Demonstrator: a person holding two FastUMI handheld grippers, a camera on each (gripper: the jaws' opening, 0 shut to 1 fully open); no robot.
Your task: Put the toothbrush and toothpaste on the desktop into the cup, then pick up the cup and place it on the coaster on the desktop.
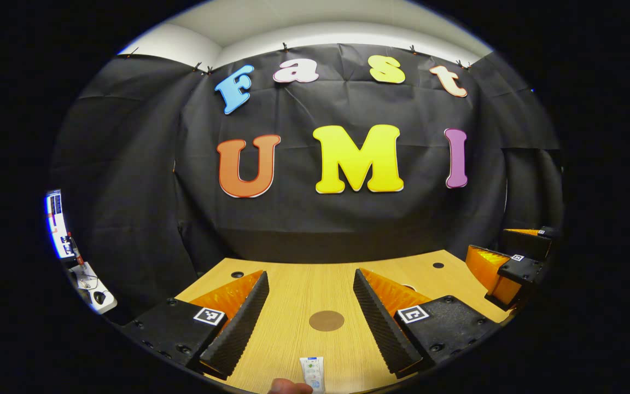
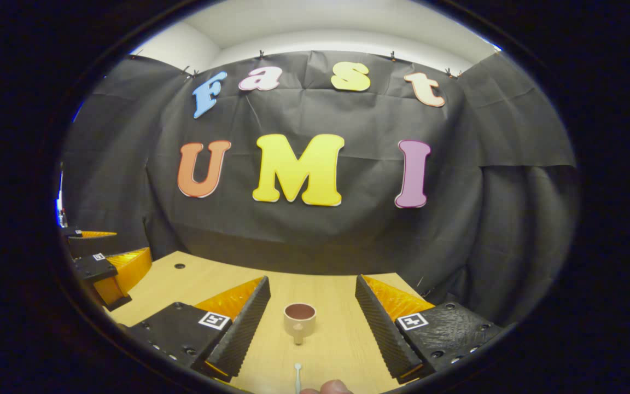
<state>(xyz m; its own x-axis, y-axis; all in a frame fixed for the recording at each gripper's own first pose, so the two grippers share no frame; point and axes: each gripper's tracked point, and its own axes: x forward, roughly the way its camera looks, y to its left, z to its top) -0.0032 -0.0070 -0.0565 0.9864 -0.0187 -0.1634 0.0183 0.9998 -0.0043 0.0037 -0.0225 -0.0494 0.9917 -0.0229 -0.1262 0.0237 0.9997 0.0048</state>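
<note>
In the left gripper view my left gripper [image 1: 310, 273] is open above the wooden desktop [image 1: 293, 284]. A round brown coaster [image 1: 326, 320] lies on the wood between its fingers, untouched. Nearer the camera lies a white toothpaste tube [image 1: 313, 373], with a person's fingertip [image 1: 290, 387] beside it. In the right gripper view my right gripper [image 2: 312, 279] is open too. A beige cup [image 2: 299, 320] with a brown inside stands upright between its fingers, handle toward the camera. A white toothbrush [image 2: 297, 376] lies in front of the cup. Neither gripper holds anything.
The right gripper [image 1: 503, 271] shows at the left gripper view's far right, and the left gripper [image 2: 108, 268] at the right gripper view's far left. The desktop has small round holes [image 1: 237, 274] near its back edge. A lit screen [image 1: 57, 224] stands off the table's left side.
</note>
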